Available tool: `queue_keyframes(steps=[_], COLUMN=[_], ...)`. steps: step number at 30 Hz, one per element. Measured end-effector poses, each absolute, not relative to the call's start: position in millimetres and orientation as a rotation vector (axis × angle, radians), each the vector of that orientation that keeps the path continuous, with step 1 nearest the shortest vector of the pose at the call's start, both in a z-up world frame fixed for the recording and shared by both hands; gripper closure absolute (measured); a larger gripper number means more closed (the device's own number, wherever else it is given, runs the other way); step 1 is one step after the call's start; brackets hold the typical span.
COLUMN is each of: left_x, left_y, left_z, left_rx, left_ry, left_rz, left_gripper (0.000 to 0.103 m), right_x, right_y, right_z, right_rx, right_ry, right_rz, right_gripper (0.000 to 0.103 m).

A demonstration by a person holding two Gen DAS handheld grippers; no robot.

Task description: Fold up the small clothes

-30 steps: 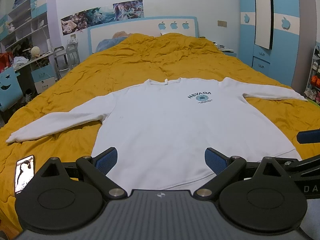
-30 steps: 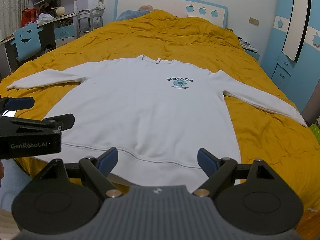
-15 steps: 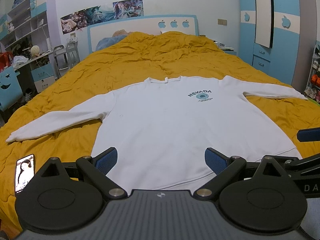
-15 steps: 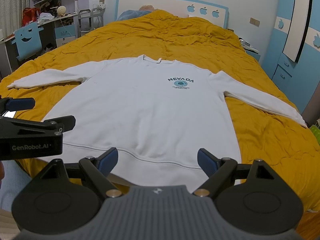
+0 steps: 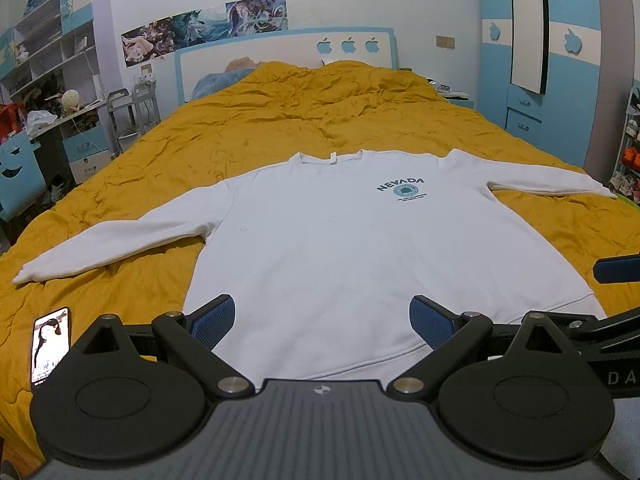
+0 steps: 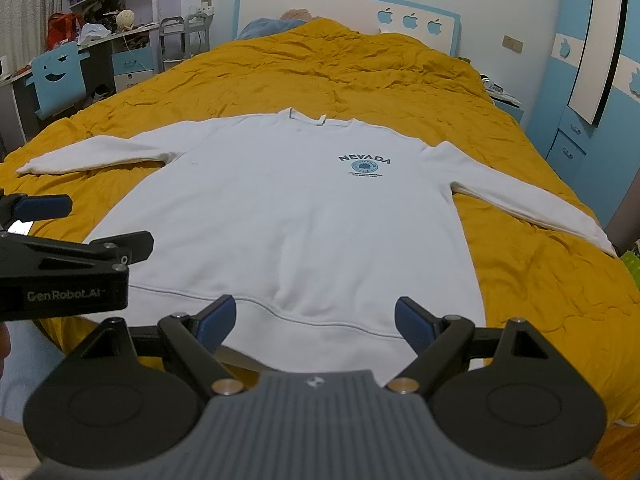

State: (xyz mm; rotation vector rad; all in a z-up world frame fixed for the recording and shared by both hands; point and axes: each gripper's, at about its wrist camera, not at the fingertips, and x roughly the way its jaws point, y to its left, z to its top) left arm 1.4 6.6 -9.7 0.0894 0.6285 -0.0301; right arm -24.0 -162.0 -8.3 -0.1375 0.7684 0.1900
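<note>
A white long-sleeved sweatshirt point(image 5: 340, 248) with a "NEVADA" print lies flat, face up, on the yellow bed cover, sleeves spread to both sides; it also shows in the right wrist view point(image 6: 304, 216). My left gripper point(image 5: 322, 316) is open and empty, hovering above the hem at the near edge. My right gripper point(image 6: 316, 322) is open and empty, also above the hem, to the right of the left one. The left gripper's side shows in the right wrist view point(image 6: 60, 264).
The yellow bed cover point(image 5: 320, 120) stretches back to a white and blue headboard point(image 5: 280, 56). A phone point(image 5: 50, 344) lies on the cover at the near left. A desk and shelves point(image 5: 44, 112) stand left; blue wardrobes point(image 5: 560, 80) stand right.
Both grippers have shifted only slightly; the sweatshirt has not moved and both stay open.
</note>
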Motion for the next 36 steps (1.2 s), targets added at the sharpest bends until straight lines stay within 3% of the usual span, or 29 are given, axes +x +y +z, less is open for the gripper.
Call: queue_keyframes(steps=[36], left_x=[-0.8], left_y=[7.6], left_z=[-13.4], left_rx=[0.081], left_ry=[0.663], left_rz=[-0.032], left_gripper=[0.0], right_x=[-20.7], right_y=[-159.4], right_z=[-12.9], right_rx=[-0.133], right_ry=[0.791], right_rz=[0.204], right_gripper=[0.021])
